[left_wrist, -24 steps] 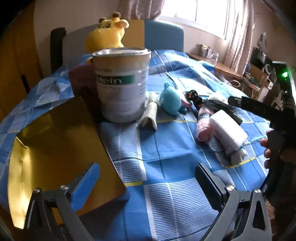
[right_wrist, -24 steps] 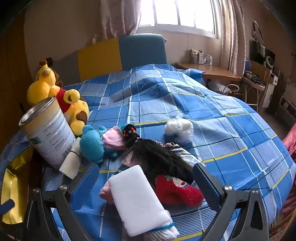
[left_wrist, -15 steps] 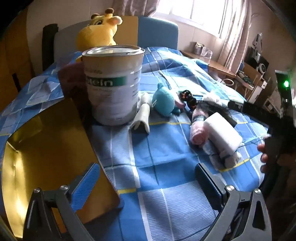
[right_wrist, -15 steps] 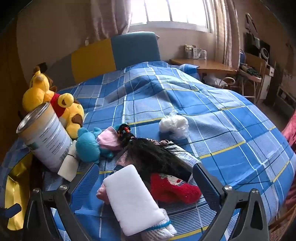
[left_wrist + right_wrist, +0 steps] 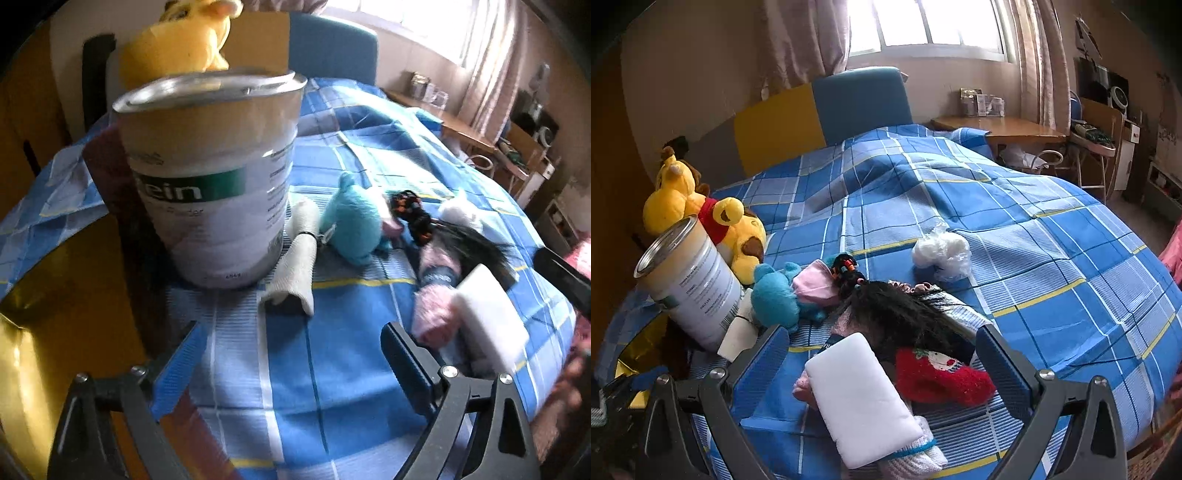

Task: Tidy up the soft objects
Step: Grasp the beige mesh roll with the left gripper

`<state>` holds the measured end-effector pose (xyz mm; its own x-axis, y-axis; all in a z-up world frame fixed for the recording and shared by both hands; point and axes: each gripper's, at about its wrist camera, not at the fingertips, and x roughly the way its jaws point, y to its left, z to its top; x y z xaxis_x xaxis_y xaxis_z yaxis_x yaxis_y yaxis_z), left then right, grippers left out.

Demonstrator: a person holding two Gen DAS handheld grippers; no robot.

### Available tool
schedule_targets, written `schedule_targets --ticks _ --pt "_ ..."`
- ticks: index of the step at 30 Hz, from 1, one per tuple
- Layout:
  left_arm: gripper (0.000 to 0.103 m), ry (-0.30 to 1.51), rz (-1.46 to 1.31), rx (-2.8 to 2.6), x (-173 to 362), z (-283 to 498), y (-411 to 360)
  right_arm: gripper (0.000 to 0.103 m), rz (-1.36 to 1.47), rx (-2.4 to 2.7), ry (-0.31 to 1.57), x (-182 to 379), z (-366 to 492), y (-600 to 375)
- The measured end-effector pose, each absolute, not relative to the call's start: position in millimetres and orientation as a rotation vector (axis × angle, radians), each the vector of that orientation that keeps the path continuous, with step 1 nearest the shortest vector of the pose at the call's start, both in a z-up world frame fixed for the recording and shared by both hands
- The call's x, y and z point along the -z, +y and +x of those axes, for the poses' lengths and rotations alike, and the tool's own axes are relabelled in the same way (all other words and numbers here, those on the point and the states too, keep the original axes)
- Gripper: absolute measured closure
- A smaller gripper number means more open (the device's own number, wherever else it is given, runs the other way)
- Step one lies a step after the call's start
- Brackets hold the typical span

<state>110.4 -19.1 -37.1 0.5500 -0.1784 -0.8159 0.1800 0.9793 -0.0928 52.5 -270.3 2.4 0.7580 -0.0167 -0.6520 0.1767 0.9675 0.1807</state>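
Note:
Soft items lie in a pile on the blue checked bedspread (image 5: 1015,236): a white sponge block (image 5: 862,398) (image 5: 491,317), a red sock (image 5: 942,376), a black wig (image 5: 901,314), a teal plush (image 5: 775,295) (image 5: 354,229), a pink cloth (image 5: 816,284), a rolled white cloth (image 5: 299,273) and a white bagged wad (image 5: 942,253). My right gripper (image 5: 881,369) is open and empty, hovering over the sponge and red sock. My left gripper (image 5: 291,369) is open and empty above bare bedspread, in front of the rolled cloth.
A tall metal tin (image 5: 214,177) (image 5: 690,284) stands left of the pile. A yellow bear plush (image 5: 701,218) sits behind it. A gold bag (image 5: 33,332) lies open at the left. A desk (image 5: 997,129) and chair stand beyond the bed.
My left gripper has moved forward toward the tin and rolled cloth, which now look larger. My right gripper has shifted only slightly. Both stay open.

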Motion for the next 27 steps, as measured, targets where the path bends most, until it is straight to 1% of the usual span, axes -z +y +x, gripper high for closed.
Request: schedule_targets --ticks 1,3,4,6,7,9,10,11,12,13,14,15,19,24,26,27 --pt "0.013 0.975 0.002 0.214 40.4 116.5 -20.7 0.0 0.24 0.106 0.707 -2.0 53.0 -270.6" --pt "0.021 0.988 0.023 0.211 47.4 126.5 -26.3 0.0 0.246 0.102 0.714 -1.3 54.1 -270.8" --pt "0.023 0.989 0.03 0.214 50.3 129.3 -28.7 0.0 0.251 0.097 0.713 -1.1 53.8 -271.4" --pt "0.032 0.986 0.055 0.213 55.3 135.8 -34.8 0.0 0.257 0.09 0.708 -0.7 53.8 -271.8" --pt "0.035 0.978 0.077 0.212 58.8 138.7 -38.8 0.0 0.256 0.087 0.705 -0.4 54.1 -271.0" --pt "0.045 0.976 0.111 0.203 64.0 142.9 -43.8 0.0 0.252 0.083 0.706 -0.2 54.5 -270.1" --pt "0.047 0.978 0.124 0.197 67.6 145.3 -45.9 0.0 0.25 0.081 0.706 0.0 54.8 -269.4" --pt "0.052 0.978 0.131 0.193 70.5 147.9 -47.0 0.0 0.248 0.081 0.707 0.0 55.1 -268.7" --pt "0.061 0.981 0.138 0.187 73.8 151.2 -49.7 0.0 0.247 0.08 0.705 0.0 55.0 -268.2" --pt "0.068 0.986 0.144 0.185 75.5 153.9 -51.7 0.0 0.247 0.08 0.702 -0.3 55.0 -268.0" --pt "0.082 0.993 0.141 0.192 76.0 156.5 -53.8 0.0 0.242 0.084 0.697 -0.3 55.2 -267.6" --pt "0.088 1.003 0.129 0.202 76.1 157.8 -54.6 0.0 0.244 0.087 0.696 -0.4 55.2 -268.0" --pt "0.09 0.997 0.111 0.255 71.5 143.1 -56.9 0.0 0.276 0.109 0.654 -4.7 51.3 -275.9" --pt "0.09 1.01 0.077 0.317 66.2 98.7 -50.8 0.001 0.361 0.125 0.649 -4.7 49.9 -293.4" --pt "0.09 1.016 0.077 0.341 65.7 77.8 -49.0 0.004 0.401 0.12 0.656 -3.2 49.9 -299.6" --pt "0.09 1.025 0.073 0.352 67.0 66.4 -48.0 0.008 0.424 0.112 0.675 -1.3 51.2 -301.9"
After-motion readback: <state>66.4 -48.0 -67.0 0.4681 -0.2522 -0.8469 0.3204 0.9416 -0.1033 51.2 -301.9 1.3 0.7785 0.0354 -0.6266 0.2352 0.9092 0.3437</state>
